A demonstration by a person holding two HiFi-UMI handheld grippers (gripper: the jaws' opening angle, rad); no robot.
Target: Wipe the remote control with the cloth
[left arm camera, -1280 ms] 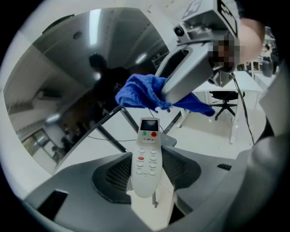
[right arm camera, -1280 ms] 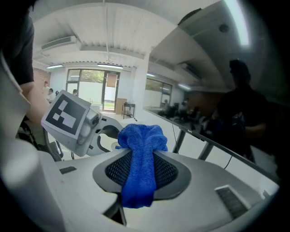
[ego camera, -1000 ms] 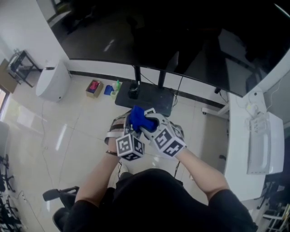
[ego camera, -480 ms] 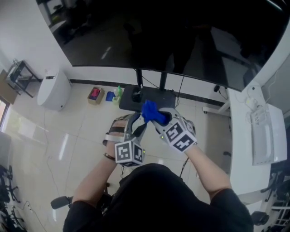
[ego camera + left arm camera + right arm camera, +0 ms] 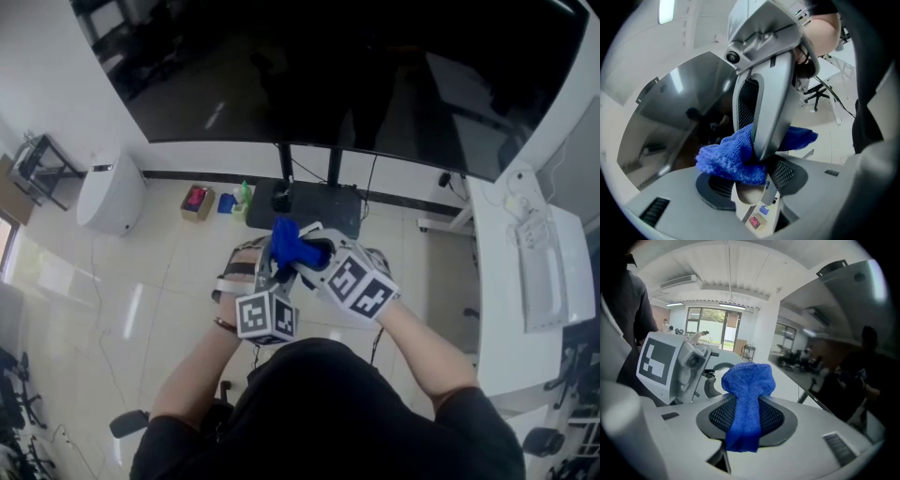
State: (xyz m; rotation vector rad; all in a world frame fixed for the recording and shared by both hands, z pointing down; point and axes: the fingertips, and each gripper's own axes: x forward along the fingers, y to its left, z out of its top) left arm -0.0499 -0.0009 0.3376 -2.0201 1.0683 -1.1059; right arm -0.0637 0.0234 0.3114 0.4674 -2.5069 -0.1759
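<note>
A blue cloth [image 5: 748, 394] is clamped between the jaws of my right gripper [image 5: 746, 423], bunched above the pads with a tail hanging below. My left gripper [image 5: 752, 186] is shut on a pale remote control [image 5: 757, 216] with red and blue buttons, which stands up between its pads. The cloth [image 5: 733, 159] presses on the remote's top end, with the right gripper's fingers [image 5: 771, 98] coming down from above. In the head view both grippers meet in front of the person's chest, the cloth [image 5: 289, 238] at their tips; the remote is hidden there.
A large dark screen [image 5: 328, 75] on a black stand base [image 5: 309, 202] fills the area ahead. A white table [image 5: 497, 281] with a device runs along the right. A white rounded appliance [image 5: 111, 187] and small items [image 5: 197, 199] sit on the tiled floor at left.
The right gripper carried the cloth to the right and slightly up, then back left over the remote's end. The left gripper has barely moved.
</note>
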